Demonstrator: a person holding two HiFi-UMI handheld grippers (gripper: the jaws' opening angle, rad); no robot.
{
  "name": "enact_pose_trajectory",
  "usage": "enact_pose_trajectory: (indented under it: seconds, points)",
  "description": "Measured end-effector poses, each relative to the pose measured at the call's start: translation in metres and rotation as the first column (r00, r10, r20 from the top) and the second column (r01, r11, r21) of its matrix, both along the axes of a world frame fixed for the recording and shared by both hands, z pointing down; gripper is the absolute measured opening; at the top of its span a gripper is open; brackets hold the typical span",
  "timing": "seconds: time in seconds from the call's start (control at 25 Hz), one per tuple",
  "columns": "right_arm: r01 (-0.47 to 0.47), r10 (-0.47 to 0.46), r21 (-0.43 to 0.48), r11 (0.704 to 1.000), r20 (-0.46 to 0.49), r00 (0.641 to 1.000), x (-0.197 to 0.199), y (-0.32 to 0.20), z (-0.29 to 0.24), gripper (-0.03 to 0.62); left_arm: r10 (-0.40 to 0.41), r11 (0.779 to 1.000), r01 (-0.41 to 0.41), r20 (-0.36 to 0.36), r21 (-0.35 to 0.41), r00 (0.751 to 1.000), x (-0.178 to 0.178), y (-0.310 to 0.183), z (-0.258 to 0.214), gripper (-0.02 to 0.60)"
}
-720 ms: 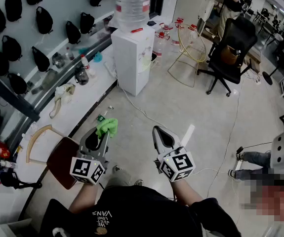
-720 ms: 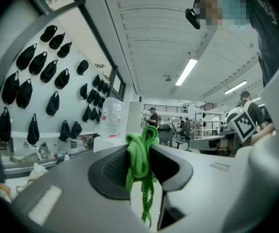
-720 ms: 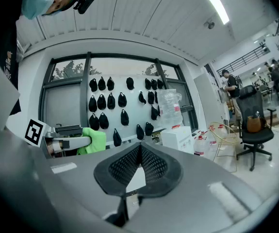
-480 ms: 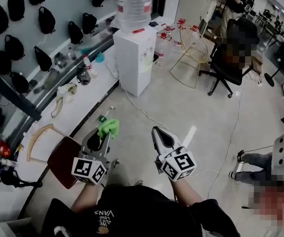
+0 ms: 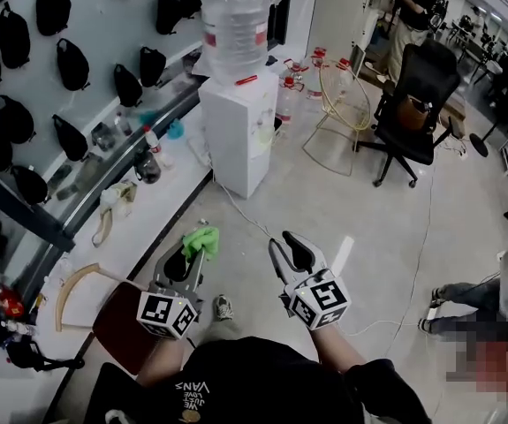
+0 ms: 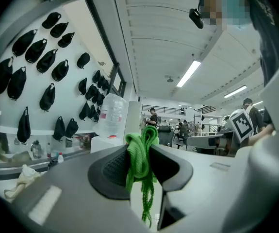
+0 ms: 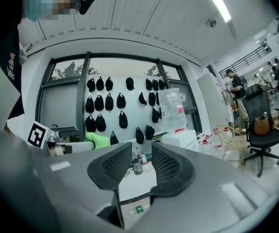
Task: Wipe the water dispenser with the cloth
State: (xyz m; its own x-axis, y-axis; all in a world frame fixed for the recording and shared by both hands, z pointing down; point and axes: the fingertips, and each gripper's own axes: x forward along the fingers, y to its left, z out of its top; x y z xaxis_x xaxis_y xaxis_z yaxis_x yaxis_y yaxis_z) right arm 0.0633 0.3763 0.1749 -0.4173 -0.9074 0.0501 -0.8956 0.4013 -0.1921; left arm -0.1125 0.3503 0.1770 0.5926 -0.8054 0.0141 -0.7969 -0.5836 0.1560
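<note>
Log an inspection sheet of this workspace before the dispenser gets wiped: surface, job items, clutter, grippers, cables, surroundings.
Surface: pale floor; white ledge along the left.
Job's things: white water dispenser upright ahead, bottle on top; green cloth in the left gripper.
Clutter: small bottles and a beige bag on the ledge; jugs and a gold wire frame by the dispenser.
Grippers: left gripper shut on the green cloth; right gripper open, nothing between its jaws.
Cables: white cable runs from the dispenser across the floor; thin cable at right.
Surroundings: office chair; black bags hung on the wall; seated person at right.
</note>
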Motion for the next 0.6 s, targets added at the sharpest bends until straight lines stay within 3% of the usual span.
enact_pose_trajectory:
  seconds: [0.28,0.6]
  points:
    - [-0.058,0.058,-0.027,0.998,0.002,0.998,-0.020,-0.086,0.005,0.117,0.068,0.997,-0.068,0.009,-0.031,0.998,-0.022,-0.090,0.009,0.115]
    - [-0.118,0.116,-0.103,0.988,-0.022,0.993,-0.026,-0.164,0.030,0.115,0.144,0.985,-0.142,0.016,-0.102,0.989,-0.022,-0.175,0.040,0.115]
